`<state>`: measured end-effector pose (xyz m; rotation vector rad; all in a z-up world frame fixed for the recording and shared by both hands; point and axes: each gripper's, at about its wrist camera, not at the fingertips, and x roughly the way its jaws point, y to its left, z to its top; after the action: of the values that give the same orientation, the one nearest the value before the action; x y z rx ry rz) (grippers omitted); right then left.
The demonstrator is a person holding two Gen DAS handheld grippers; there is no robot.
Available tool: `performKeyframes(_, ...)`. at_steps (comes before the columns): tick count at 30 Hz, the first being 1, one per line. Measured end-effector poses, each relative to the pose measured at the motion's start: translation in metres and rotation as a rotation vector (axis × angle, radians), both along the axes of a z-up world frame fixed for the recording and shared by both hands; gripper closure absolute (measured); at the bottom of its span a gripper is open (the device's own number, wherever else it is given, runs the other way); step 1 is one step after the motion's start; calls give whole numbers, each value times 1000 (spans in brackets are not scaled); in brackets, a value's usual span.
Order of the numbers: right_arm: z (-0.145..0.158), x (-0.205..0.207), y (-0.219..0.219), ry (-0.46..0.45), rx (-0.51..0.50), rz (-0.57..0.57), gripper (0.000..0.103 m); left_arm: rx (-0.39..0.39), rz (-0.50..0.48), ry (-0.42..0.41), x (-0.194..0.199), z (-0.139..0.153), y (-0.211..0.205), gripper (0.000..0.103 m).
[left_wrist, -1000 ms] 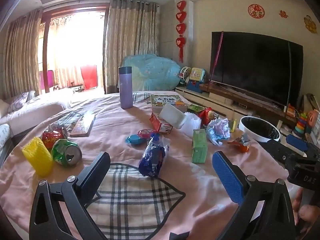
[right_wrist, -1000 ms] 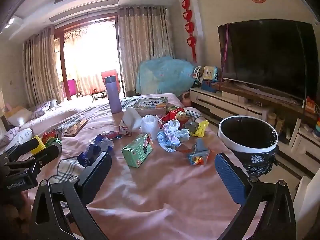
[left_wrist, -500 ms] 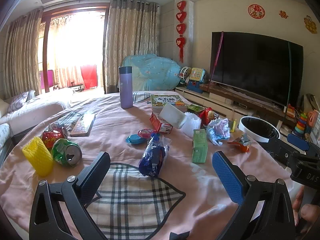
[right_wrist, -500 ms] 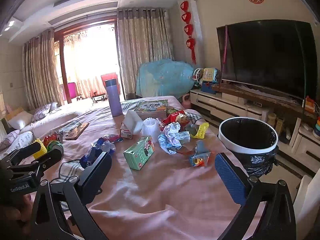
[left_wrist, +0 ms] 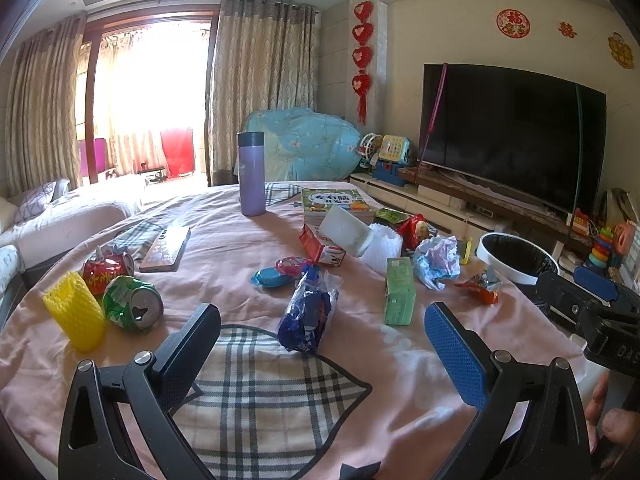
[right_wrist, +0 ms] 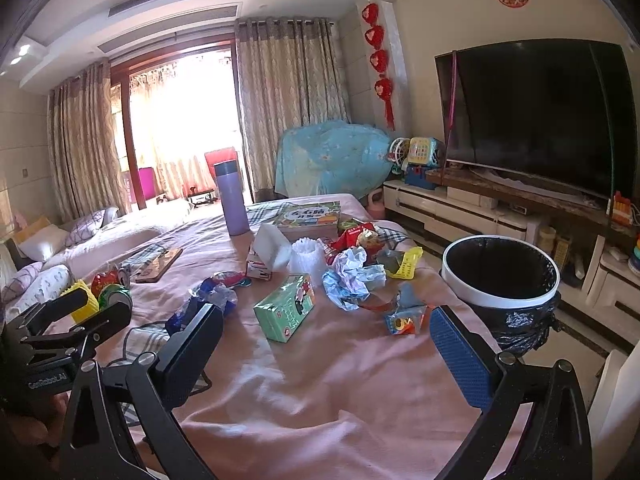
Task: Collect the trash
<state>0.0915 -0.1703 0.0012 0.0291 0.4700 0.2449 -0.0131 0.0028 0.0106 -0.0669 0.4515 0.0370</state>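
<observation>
Right wrist view: my right gripper (right_wrist: 324, 344) and left gripper (left_wrist: 320, 344) are wide open, empty — collecting not begun. Orange wrapper (right_wrist: 404, 318) lies near the bin (right_wrist: 500, 300); I must descend first.

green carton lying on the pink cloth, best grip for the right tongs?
Judging by its pose, take the green carton across its two long side faces, near the middle, coming down from above. It lies flat with its broad printed face up, so those sides are parallel and exposed, and the right tongs are open with bare cloth around it.
</observation>
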Motion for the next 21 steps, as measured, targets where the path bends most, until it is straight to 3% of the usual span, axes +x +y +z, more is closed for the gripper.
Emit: performKeyframes(21, 1, -1, 3, -4, 3, 4, 0, -7, 0, 1, 3, -7, 5, 1)
